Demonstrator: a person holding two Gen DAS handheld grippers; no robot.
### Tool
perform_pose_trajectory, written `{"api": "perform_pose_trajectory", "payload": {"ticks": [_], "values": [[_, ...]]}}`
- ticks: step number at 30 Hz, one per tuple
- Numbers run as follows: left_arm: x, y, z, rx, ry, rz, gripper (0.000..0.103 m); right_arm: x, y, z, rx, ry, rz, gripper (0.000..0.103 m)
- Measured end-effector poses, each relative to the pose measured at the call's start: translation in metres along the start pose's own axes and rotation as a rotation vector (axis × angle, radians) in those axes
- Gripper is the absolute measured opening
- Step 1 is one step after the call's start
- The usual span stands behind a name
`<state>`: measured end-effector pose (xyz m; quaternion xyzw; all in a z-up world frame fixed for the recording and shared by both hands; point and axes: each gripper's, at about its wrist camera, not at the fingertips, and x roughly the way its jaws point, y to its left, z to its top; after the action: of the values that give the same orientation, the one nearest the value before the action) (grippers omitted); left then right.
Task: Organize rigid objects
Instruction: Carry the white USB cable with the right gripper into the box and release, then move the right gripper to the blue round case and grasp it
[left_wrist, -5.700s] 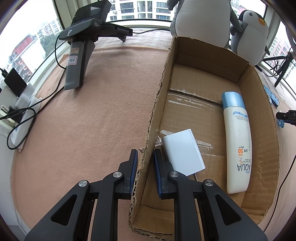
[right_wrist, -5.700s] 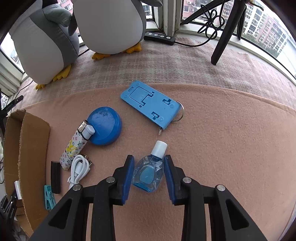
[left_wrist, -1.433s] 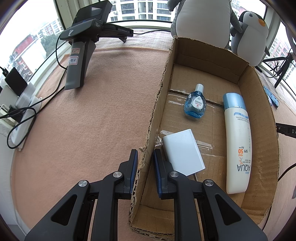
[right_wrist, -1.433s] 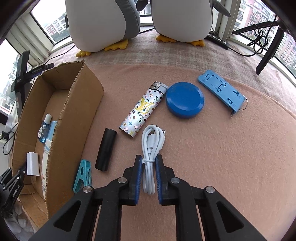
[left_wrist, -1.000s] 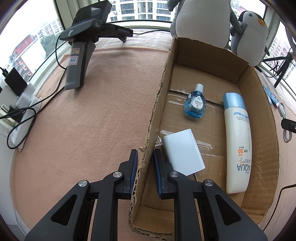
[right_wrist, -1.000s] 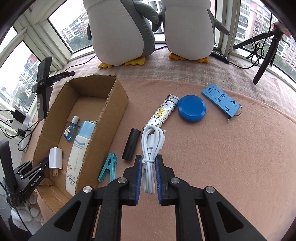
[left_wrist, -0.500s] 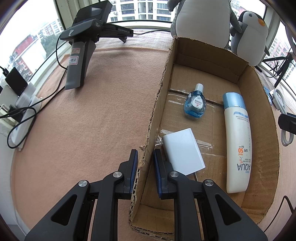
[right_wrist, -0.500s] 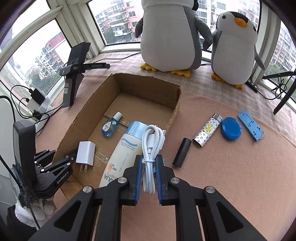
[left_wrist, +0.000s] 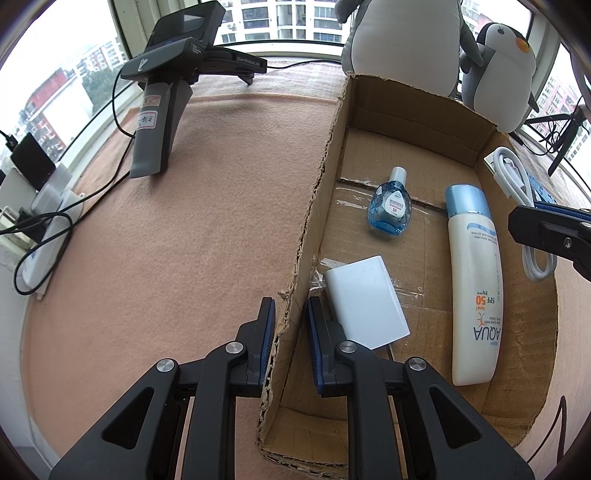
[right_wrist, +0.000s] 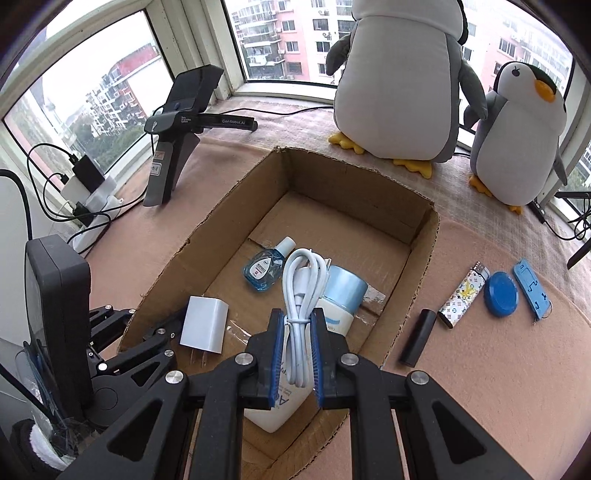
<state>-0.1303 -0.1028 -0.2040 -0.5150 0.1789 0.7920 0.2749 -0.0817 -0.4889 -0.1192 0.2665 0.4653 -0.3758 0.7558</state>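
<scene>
My left gripper (left_wrist: 289, 323) is shut on the left wall of the cardboard box (left_wrist: 314, 206) and holds it. The box (right_wrist: 421, 258) holds a white charger (left_wrist: 365, 301), a small blue bottle (left_wrist: 389, 206) and a white sunscreen bottle (left_wrist: 474, 280). My right gripper (right_wrist: 297, 328) is shut on a coiled white cable (right_wrist: 301, 291) and holds it above the box, over the sunscreen bottle (right_wrist: 341, 295). The cable (left_wrist: 517, 199) shows at the box's right wall in the left wrist view.
On the pink mat right of the box lie a black tube (right_wrist: 417, 338), a patterned lighter (right_wrist: 463, 295), a blue round lid (right_wrist: 501, 293) and a blue phone stand (right_wrist: 532, 291). Two plush penguins (right_wrist: 402, 85) stand behind the box. A black gripper stand (right_wrist: 177, 129) is at the left.
My right gripper has carried the white cable from the mat leftwards to above the box. The left gripper has kept its hold on the box wall.
</scene>
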Motion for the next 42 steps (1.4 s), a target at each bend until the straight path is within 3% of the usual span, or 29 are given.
{"api": "perform_pose_trajectory", "payload": {"ticks": [7,8,9,10,11,12,27,36,42], "values": [[0.0,0.0,0.0,0.009,0.0,-0.004,0.016,0.003,0.005,0.003,-0.019,-0.002,0.008,0.014],[0.0,0.0,0.0,0.009,0.0,-0.005,0.016,0.003,0.005,0.003,-0.02,-0.003,0.011,0.019],[0.0,0.0,0.0,0.016,0.0,-0.008,0.016,0.003,0.004,0.003,-0.021,-0.003,0.014,0.036],[0.0,0.0,0.0,0.018,0.0,-0.008,0.016,0.002,0.004,0.003,-0.016,-0.011,0.011,0.047],[0.0,0.0,0.0,0.019,0.0,-0.009,0.016,-0.001,0.002,0.003,-0.01,-0.027,0.003,0.066],[0.0,0.0,0.0,0.02,-0.001,-0.01,0.016,-0.004,0.001,0.003,-0.005,-0.047,-0.003,0.072],[0.0,-0.001,0.0,0.055,-0.001,-0.024,0.016,-0.012,-0.033,0.0,0.025,-0.054,-0.07,0.072],[-0.001,-0.001,0.0,0.076,0.0,-0.033,0.016,-0.014,-0.111,-0.009,0.136,-0.031,-0.122,0.072],[0.001,0.0,0.001,0.092,0.0,-0.039,0.016,-0.01,-0.176,-0.014,0.275,0.002,-0.125,0.072]]}}
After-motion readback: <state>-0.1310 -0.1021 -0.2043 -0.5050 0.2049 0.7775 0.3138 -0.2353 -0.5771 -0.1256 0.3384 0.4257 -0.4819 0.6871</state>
